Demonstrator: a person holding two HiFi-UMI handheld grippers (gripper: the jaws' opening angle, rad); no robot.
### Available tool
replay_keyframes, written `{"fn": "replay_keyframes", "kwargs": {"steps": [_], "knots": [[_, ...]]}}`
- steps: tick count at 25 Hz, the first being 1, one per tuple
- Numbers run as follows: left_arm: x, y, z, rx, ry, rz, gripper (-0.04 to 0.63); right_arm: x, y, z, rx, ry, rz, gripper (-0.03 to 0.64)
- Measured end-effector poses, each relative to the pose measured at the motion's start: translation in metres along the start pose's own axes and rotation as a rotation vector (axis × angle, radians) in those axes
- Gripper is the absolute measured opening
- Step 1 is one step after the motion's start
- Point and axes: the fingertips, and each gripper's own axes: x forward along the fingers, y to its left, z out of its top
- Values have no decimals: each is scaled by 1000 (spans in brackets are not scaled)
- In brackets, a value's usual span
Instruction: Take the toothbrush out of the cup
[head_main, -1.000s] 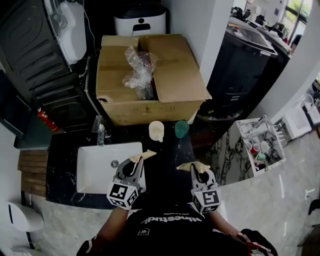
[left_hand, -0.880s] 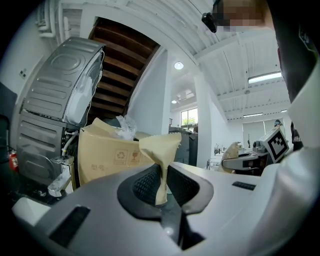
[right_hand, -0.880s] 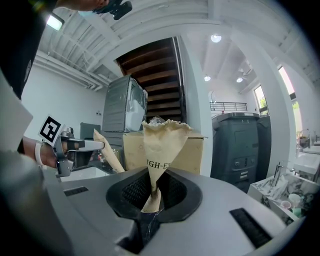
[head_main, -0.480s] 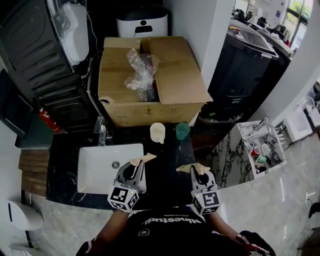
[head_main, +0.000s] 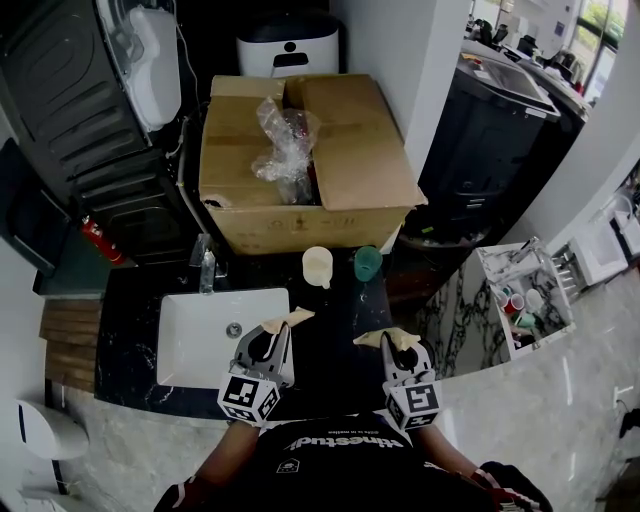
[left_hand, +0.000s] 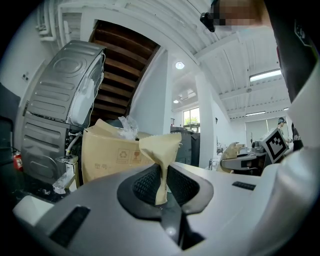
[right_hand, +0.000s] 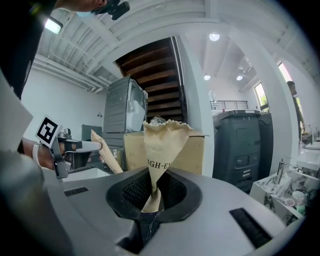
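A cream cup (head_main: 317, 265) and a green cup (head_main: 367, 262) stand at the back of the black counter (head_main: 330, 340), in front of a cardboard box (head_main: 300, 160). No toothbrush can be made out in either cup. My left gripper (head_main: 283, 320) hovers near the counter's front, by the sink's right edge. Its tan-taped tips meet, shut on nothing (left_hand: 161, 150). My right gripper (head_main: 378, 337) is level with it, about a hand's width to the right, also shut and empty (right_hand: 162, 135). Both point toward the cups, well short of them.
A white sink (head_main: 215, 335) with a tap (head_main: 207, 265) lies to the left of the grippers. Crumpled plastic (head_main: 285, 135) lies in the open box. A white marble shelf with small items (head_main: 520, 295) stands to the right. A grey appliance (head_main: 120, 90) is at the back left.
The head view has shifted slightly, so the scene sits a little lower. Both grippers stay in place and shut.
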Motion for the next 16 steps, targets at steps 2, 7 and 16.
{"fn": "replay_keyframes", "kwargs": {"steps": [2, 7, 16], "knots": [[0, 1, 0, -10, -2, 3, 46, 0, -1, -1, 5, 9, 0, 57], [0, 3, 0, -44, -5, 8, 46, 1, -1, 0, 2, 7, 5, 57], [2, 2, 2, -43, -11, 11, 46, 0, -2, -6, -2, 45, 10, 57]]}}
